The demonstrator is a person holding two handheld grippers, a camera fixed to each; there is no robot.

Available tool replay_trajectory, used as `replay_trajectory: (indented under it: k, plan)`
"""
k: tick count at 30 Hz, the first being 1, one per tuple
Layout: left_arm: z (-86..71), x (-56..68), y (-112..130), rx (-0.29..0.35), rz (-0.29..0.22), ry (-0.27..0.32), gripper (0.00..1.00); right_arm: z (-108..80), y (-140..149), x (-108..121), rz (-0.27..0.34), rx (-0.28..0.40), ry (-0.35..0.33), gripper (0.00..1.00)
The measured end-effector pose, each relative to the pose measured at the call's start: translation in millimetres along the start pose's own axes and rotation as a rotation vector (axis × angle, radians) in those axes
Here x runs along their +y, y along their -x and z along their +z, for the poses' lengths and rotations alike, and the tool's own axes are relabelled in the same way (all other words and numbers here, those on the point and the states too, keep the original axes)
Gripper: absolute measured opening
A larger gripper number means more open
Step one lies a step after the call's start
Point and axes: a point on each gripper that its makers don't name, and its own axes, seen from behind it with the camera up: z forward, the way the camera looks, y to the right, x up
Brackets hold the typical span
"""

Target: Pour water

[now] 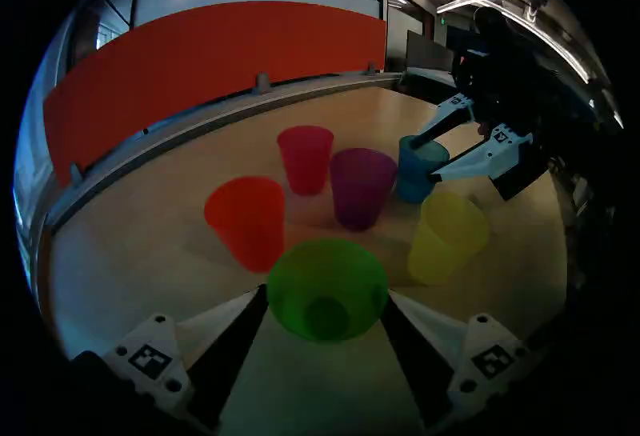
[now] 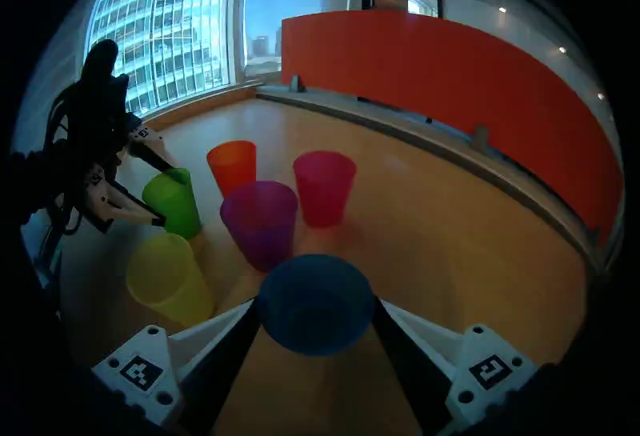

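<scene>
just beside blue cup (image 2: pixel 316 304) stands purple cup (image 2: pixel 260 224).

Six cups are gathered at one table (image 1: pixel 120 268). In the left gripper view, the near cup (image 1: pixel 326 290) sits between the fingers of the left gripper (image 1: pixel 324 296), touched on both sides (whether it rests on the table cannot be told). Behind it to the left stands the left cup (image 1: pixel 246 220). Farther back is the back cup (image 1: pixel 306 158), with the middle cup (image 1: pixel 362 186) just beside it on the right. The right cup (image 1: pixel 446 236) is right of the near cup, near but apart. Behind that, the far cup (image 1: pixel 414 184) sits between the fingers of the right gripper (image 1: pixel 422 160). A rail (image 1: pixel 200 120) runs along the table's far edge, with a partition (image 1: pixel 216 60) behind it.
</scene>
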Motion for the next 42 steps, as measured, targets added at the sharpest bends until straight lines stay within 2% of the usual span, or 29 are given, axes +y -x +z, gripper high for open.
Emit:
replay_trajectory:
  k: [3,16,20,30,42]
  plan:
    - [-0.4,0.1,-0.2,0.0,-0.005,0.003,0.87,-0.6,0.4,0.6,-0.004,-0.001,0.002,1.0]
    - [-0.5,4.3,0.4,-0.003,0.011,0.009,0.86,2.1,1.4,0.2,-0.002,-0.002,0.008,1.0]
    - [-0.5,3.5,0.6,-0.001,0.012,0.007,0.86,3.3,0.9,-1.3,-0.003,0.001,0.005,0.93]
    - [-1.8,3.5,0.2,0.001,0.017,0.003,0.86,0.3,0.8,-3.7,0.009,0.015,-0.005,0.92]
    - [-20.6,3.6,-20.8,0.062,0.019,-0.011,0.86,-25.2,-20.2,2.5,0.027,0.07,0.019,0.92]
